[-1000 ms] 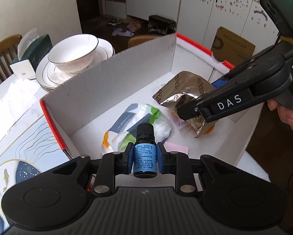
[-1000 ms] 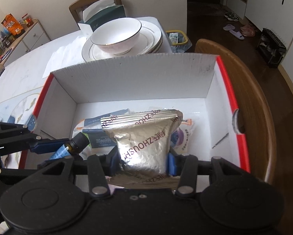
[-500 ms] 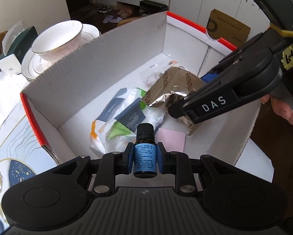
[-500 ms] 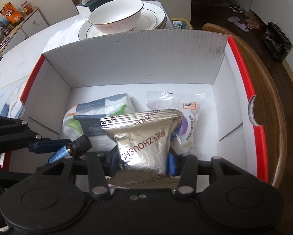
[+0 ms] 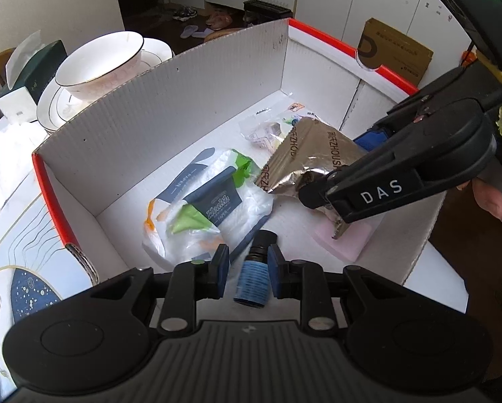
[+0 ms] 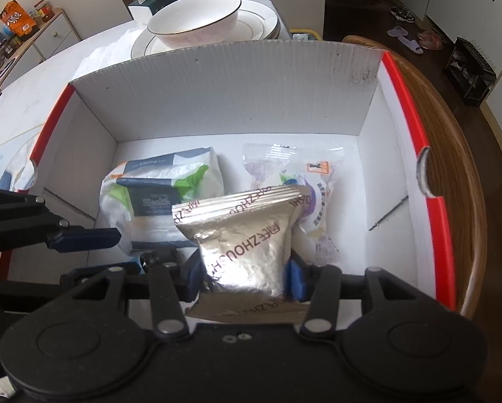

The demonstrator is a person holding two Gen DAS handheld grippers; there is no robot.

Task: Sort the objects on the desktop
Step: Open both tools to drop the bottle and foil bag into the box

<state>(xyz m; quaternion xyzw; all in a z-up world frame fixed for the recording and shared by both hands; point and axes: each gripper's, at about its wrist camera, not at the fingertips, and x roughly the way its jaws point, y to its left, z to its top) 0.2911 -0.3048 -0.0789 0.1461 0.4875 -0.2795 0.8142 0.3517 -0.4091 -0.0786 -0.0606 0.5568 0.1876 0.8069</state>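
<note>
A white cardboard box with red rims (image 5: 197, 100) (image 6: 237, 94) holds a tissue pack (image 5: 204, 208) (image 6: 163, 188), a clear snack bag (image 5: 267, 131) (image 6: 314, 181) and a pink pad (image 5: 348, 238). My left gripper (image 5: 246, 270) is open over the box's near edge; a small blue-labelled bottle (image 5: 252, 278) (image 6: 157, 257) sits loose and blurred between its pads. My right gripper (image 6: 244, 277) is shut on a silver foil packet (image 6: 247, 245) (image 5: 311, 161), held low inside the box above the pink pad.
A bowl on stacked plates (image 5: 96, 63) (image 6: 197, 16) and a tissue box (image 5: 33, 67) stand on the table behind the box. A wooden chair back (image 6: 459, 154) curves round the box's right side. A patterned mat (image 5: 12, 268) lies left of the box.
My left gripper opened and let go of the bottle, which drops between the pads. Both grippers moved further into the box. The right gripper still grips the foil packet.
</note>
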